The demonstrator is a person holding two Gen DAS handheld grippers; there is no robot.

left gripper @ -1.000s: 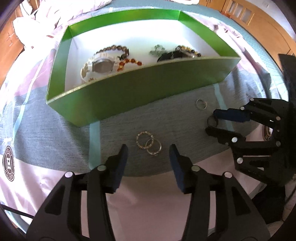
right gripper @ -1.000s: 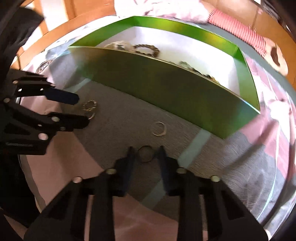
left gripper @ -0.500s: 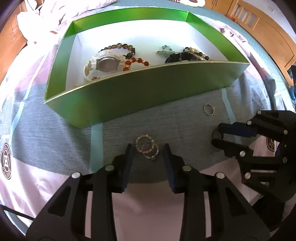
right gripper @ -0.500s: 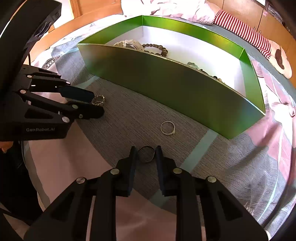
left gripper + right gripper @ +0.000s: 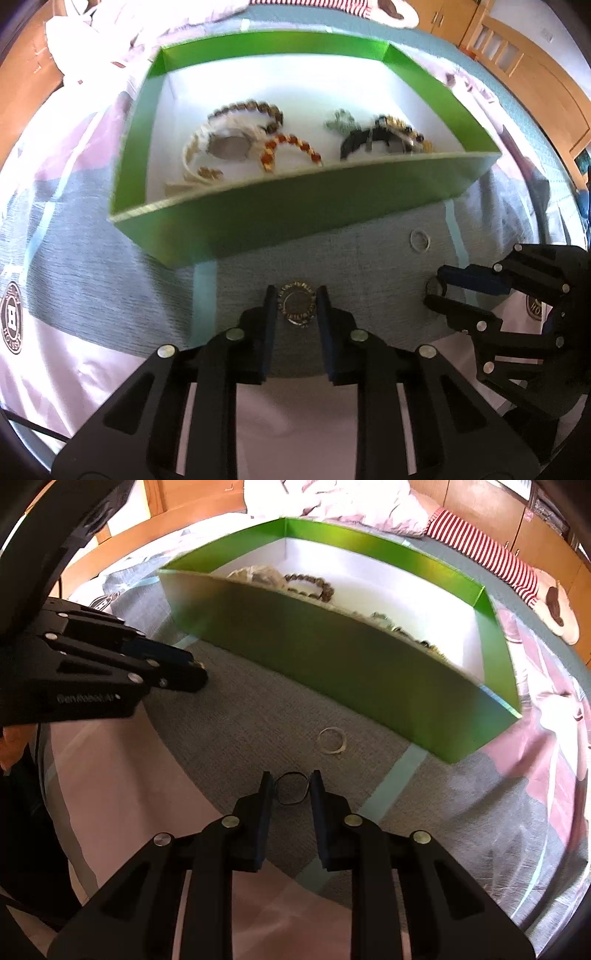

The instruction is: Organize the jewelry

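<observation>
My left gripper (image 5: 295, 291) points down at the grey bedspread. Its jaws are closing, and both pads touch a beaded ring stacked on a plain ring (image 5: 297, 304). My right gripper (image 5: 291, 777) is shut on a thin dark ring (image 5: 291, 788) that lies on the cloth. In the left wrist view the right gripper (image 5: 436, 291) sits off to the right. One silver ring (image 5: 332, 740) lies loose between the grippers and the green box (image 5: 332, 653). The box (image 5: 295, 221) holds a white watch (image 5: 225, 146), bead bracelets and a black watch (image 5: 369, 140).
The box stands on a bed with a grey, pink and pale blue cover. A red-striped soft toy (image 5: 487, 565) and crumpled bedding (image 5: 96, 37) lie behind it. Wooden furniture (image 5: 524, 66) lines the far side.
The left jaws have narrowed from wide apart to touching the two rings, which now lie stacked between the pads. The right gripper stays closed on the dark ring.
</observation>
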